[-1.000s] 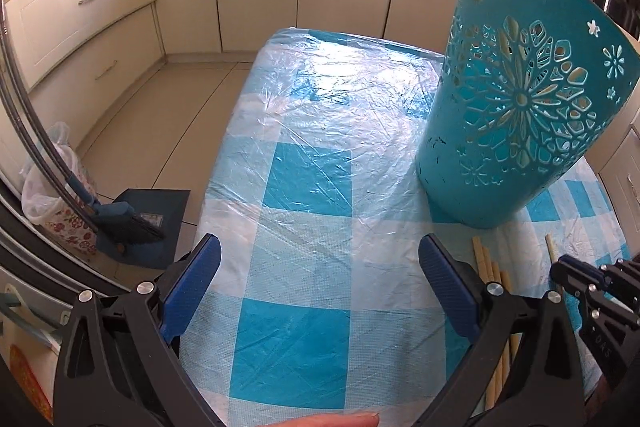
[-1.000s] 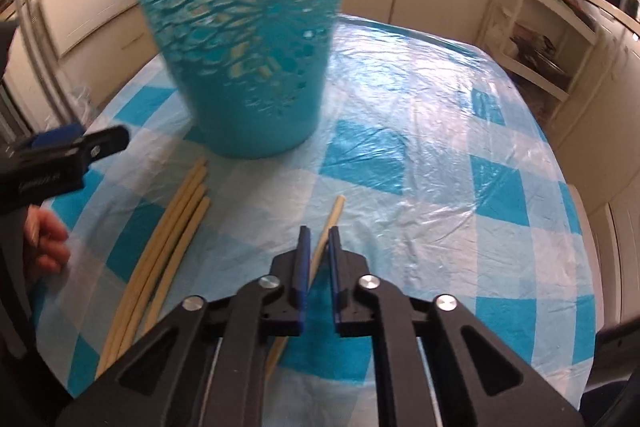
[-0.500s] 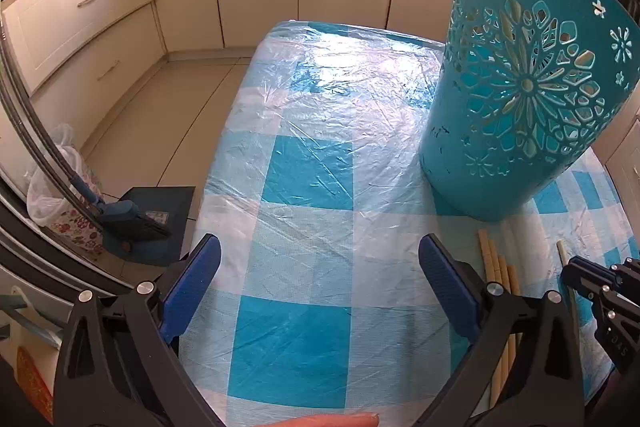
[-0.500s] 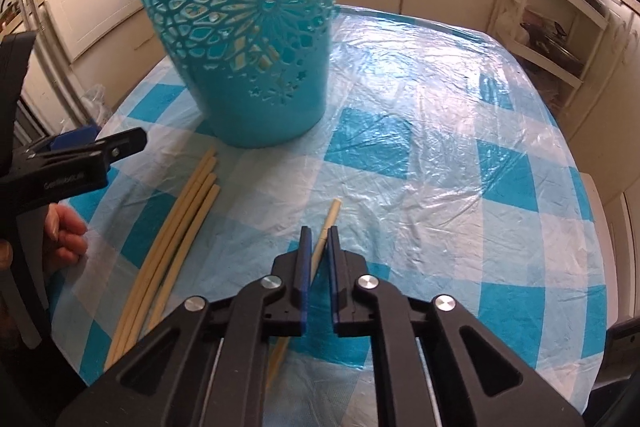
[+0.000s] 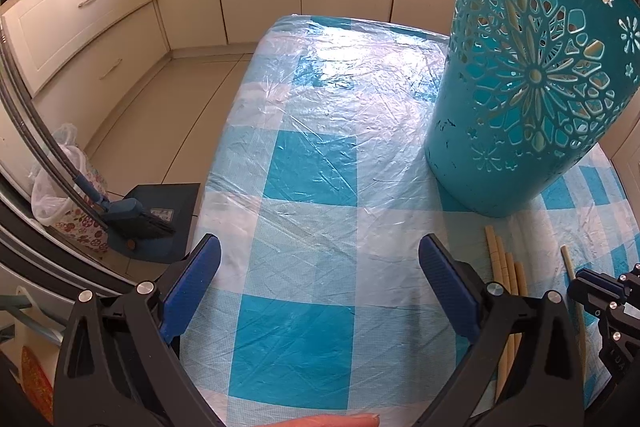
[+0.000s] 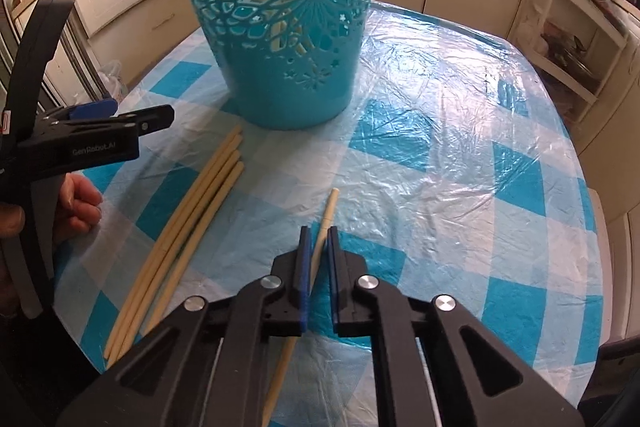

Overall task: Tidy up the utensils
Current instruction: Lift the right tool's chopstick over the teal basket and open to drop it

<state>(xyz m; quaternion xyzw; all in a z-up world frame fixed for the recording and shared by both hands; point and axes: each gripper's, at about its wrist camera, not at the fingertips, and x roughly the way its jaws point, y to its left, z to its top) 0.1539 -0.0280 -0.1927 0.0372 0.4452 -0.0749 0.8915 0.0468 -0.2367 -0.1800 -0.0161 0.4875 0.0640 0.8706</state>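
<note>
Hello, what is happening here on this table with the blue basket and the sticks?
A person holds a gripping tool in each hand and is sorting chopsticks on a table covered with a blue checked cloth. The right tool has its fingers narrowed around a single chopstick lying apart from the others; whether it is gripped yet I cannot tell. The left tool hangs wide open and empty. A bundle of four chopsticks lies beside an upright teal basket.

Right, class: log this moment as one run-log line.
left hand-held gripper: open, empty | right hand-held gripper: shut on single chopstick | four chopsticks: on table | basket: upright
</note>
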